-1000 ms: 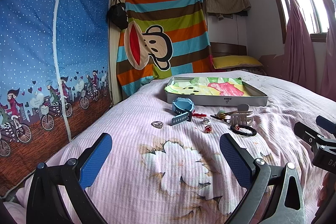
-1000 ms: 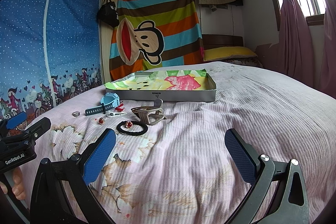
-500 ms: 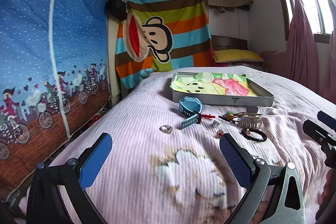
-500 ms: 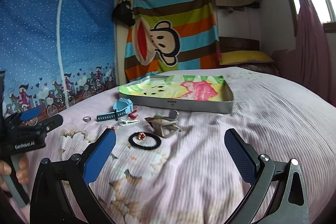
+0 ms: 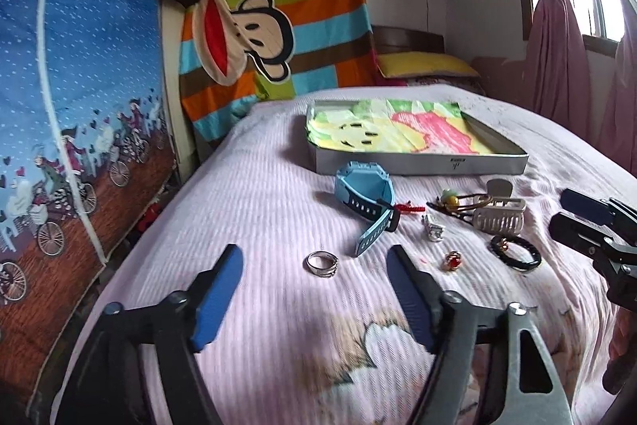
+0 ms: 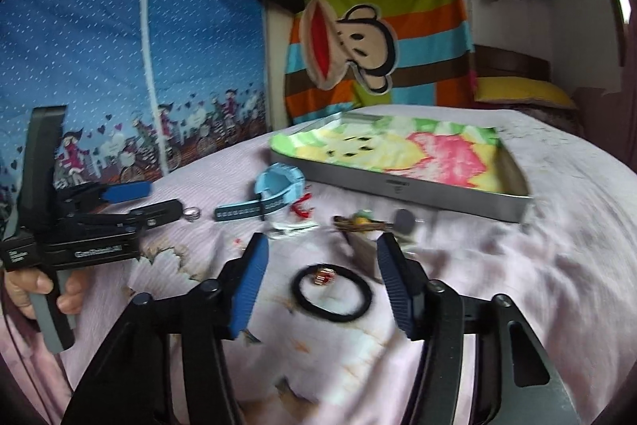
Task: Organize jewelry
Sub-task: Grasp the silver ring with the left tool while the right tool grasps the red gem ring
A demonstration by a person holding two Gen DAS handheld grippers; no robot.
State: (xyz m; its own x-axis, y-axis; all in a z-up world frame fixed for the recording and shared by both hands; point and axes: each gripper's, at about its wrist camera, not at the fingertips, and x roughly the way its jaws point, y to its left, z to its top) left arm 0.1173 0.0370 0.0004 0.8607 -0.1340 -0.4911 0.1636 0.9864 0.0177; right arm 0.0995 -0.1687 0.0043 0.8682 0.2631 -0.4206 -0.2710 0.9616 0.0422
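Both the left gripper (image 5: 314, 261) and right gripper (image 6: 320, 253) are held spread (nothing pinched), the silver ring (image 5: 321, 260) and the black hair tie (image 6: 331, 292) being framed at 12 o'clock respectively.

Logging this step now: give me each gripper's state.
Left gripper: open, holding nothing.
Right gripper: open, holding nothing.

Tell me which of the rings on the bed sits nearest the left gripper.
The plain silver ring, lying just ahead of the open left gripper, between its fingers. The red-stoned ring lies off to its right, and the chunky silver one sits farther back.
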